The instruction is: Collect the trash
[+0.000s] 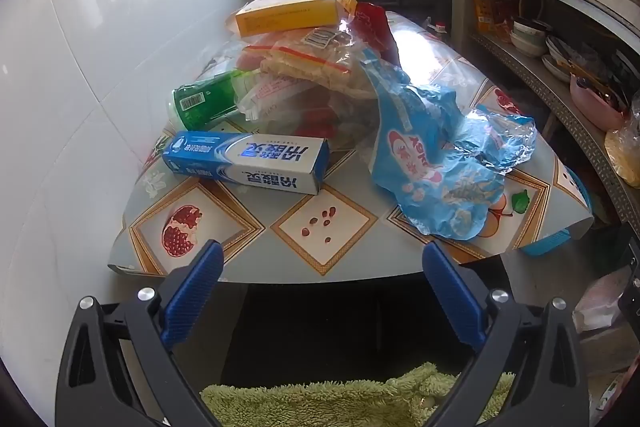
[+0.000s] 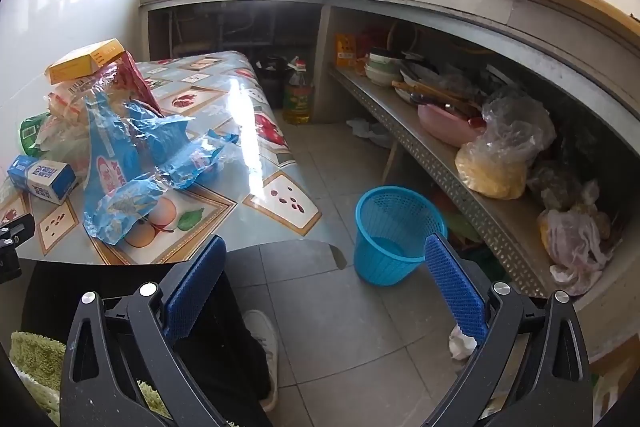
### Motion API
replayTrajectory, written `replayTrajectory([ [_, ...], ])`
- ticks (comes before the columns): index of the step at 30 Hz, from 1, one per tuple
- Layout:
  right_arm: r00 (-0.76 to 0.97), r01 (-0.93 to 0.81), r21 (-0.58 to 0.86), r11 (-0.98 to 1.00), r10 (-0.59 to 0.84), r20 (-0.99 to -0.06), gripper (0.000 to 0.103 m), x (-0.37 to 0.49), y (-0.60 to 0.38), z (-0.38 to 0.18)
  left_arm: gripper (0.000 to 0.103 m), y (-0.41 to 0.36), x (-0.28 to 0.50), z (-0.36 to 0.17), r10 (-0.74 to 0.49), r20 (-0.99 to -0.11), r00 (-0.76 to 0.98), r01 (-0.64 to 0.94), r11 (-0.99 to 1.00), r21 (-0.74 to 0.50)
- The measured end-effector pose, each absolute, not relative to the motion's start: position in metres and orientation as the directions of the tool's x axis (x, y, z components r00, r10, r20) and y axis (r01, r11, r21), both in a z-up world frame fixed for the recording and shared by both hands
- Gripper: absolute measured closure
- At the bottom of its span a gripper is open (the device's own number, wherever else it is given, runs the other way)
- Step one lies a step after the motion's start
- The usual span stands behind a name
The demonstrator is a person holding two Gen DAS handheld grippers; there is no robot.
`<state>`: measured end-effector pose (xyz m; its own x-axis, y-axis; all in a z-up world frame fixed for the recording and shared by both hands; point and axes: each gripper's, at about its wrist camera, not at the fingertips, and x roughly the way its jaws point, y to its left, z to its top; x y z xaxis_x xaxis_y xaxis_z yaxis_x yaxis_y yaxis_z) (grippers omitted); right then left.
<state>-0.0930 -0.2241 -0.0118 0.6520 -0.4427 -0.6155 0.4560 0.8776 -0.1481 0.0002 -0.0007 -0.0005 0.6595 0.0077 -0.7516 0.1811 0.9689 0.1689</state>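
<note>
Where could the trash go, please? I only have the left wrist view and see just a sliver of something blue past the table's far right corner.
Observer: That sliver is a blue plastic basket standing upright on the floor beside the table.
Operator: Thank you. Is anything in it?
Observer: It looks empty; I see only its bare bottom.
Operator: Is the right gripper carrying anything?
Observer: No, the right gripper is open and empty, above the floor just short of the basket.
Operator: Any trash off the table?
Observer: Yes, a crumpled white scrap lies on the floor tiles by the right gripper's finger.
</note>
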Motion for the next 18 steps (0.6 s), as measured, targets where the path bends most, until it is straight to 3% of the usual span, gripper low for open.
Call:
replayTrajectory([
  [18,0.659,0.455,-0.150,0.878,-0.445,-0.606,0.008,-0.0921,-0.2192,-0.0080,0.005,0.0005,-0.0002,-0.0005,0.003,-0.750,0.661,0.179,0.971,0.161],
])
